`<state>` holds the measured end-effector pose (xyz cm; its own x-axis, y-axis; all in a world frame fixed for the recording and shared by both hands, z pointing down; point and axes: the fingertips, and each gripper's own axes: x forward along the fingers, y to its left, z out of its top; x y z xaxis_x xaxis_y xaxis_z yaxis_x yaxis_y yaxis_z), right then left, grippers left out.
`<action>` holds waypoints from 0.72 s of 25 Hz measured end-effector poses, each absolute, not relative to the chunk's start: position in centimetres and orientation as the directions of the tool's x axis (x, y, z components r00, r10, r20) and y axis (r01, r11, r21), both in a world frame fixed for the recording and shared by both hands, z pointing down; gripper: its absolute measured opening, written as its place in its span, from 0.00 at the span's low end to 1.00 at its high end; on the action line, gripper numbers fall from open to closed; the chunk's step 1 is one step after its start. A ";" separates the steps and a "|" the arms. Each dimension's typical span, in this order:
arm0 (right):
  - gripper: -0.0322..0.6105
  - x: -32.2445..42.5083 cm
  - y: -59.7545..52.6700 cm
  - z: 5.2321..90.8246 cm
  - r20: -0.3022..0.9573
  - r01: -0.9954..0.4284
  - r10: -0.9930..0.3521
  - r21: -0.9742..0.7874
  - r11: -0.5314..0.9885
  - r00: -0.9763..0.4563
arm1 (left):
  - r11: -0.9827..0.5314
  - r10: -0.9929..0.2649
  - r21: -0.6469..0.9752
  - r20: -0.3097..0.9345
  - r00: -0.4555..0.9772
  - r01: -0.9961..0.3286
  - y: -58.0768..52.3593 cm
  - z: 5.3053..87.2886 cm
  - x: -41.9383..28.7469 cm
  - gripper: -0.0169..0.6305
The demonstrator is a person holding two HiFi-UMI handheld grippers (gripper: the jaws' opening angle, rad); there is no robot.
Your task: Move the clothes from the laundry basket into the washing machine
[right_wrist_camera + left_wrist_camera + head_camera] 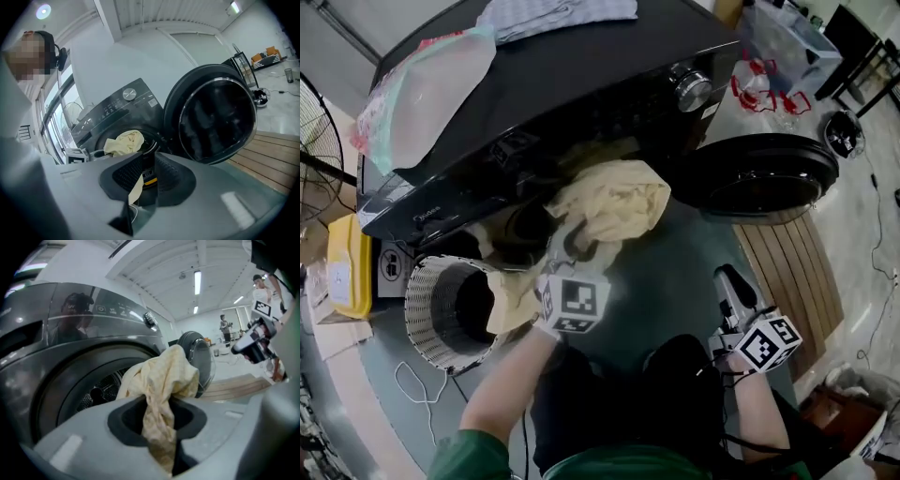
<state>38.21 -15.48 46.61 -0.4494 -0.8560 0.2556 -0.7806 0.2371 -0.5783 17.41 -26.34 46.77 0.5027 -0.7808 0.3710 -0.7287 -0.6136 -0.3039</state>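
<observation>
While the laundry basket (427, 314) sat at the left beside the washing machine (534, 103), the left gripper (572, 246) was clenched on a pale yellow cloth (614, 206). The cloth bunched above the jaws just in front of the round drum opening (89, 394), not yet inside it. A loose tail of it trailed down below the grip toward the basket's rim.

To do this step well, I judged the bundle should go deep past the opening's edge before the jaws let go. Otherwise the tail could snag on the seal or drape back out. Lifting the tail free of the basket first seemed wise.

The door (764, 178) stood swung wide at the right, out of the path. Further right, the right gripper (728, 279) hung well apart from the cloth. Its jaws were slightly parted and held nothing I could name; a pale sliver at one pad was too small to tell. It looked free to tuck in any trailing end.
</observation>
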 end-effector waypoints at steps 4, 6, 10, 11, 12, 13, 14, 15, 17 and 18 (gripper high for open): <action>0.15 37.1 -18.5 51.4 0.202 -0.781 -0.857 -0.546 0.303 -0.474 | -0.573 -0.816 -0.330 0.315 0.485 -0.750 -27.7 50.0 15.9 0.18; 0.15 36.6 -19.5 53.5 0.181 -0.779 -0.854 -0.532 0.331 -0.487 | -0.550 -0.833 -0.347 0.297 0.467 -0.760 -28.5 51.9 15.3 0.18; 0.15 36.8 -19.8 56.2 0.144 -0.778 -0.861 -0.519 0.355 -0.489 | -0.512 -0.857 -0.372 0.284 0.431 -0.774 -29.9 55.6 14.9 0.18; 0.15 37.0 -19.6 56.5 0.135 -0.778 -0.863 -0.517 0.357 -0.486 | -0.506 -0.861 -0.382 0.283 0.423 -0.773 -30.2 56.4 14.9 0.18; 0.15 37.2 -19.4 56.8 0.129 -0.779 -0.866 -0.516 0.357 -0.483 | -0.500 -0.864 -0.395 0.283 0.416 -0.770 -30.5 57.1 14.9 0.18; 0.15 37.5 -19.2 56.9 0.124 -0.781 -0.869 -0.513 0.356 -0.478 | -0.495 -0.868 -0.409 0.284 0.408 -0.767 -30.9 57.7 14.9 0.18; 0.15 37.9 -19.0 56.9 0.121 -0.784 -0.873 -0.510 0.353 -0.472 | -0.489 -0.871 -0.424 0.286 0.399 -0.763 -31.2 58.2 15.0 0.18; 0.15 38.3 -18.7 56.8 0.119 -0.788 -0.877 -0.508 0.349 -0.465 | -0.483 -0.874 -0.437 0.290 0.390 -0.759 -31.5 58.7 15.0 0.18; 0.15 39.1 -18.0 56.3 0.115 -0.796 -0.887 -0.503 0.337 -0.448 | -0.473 -0.879 -0.455 0.299 0.371 -0.754 -32.4 59.4 14.8 0.18; 0.15 39.6 -17.6 56.0 0.113 -0.801 -0.892 -0.498 0.331 -0.439 | -0.466 -0.883 -0.464 0.303 0.359 -0.753 -33.0 59.6 14.6 0.18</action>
<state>39.59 -17.62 55.95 -0.4386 -0.8916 0.1127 -0.8013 0.3312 -0.4983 14.59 -32.99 59.57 0.3591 -0.8827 0.3030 -0.7535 -0.4658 -0.4640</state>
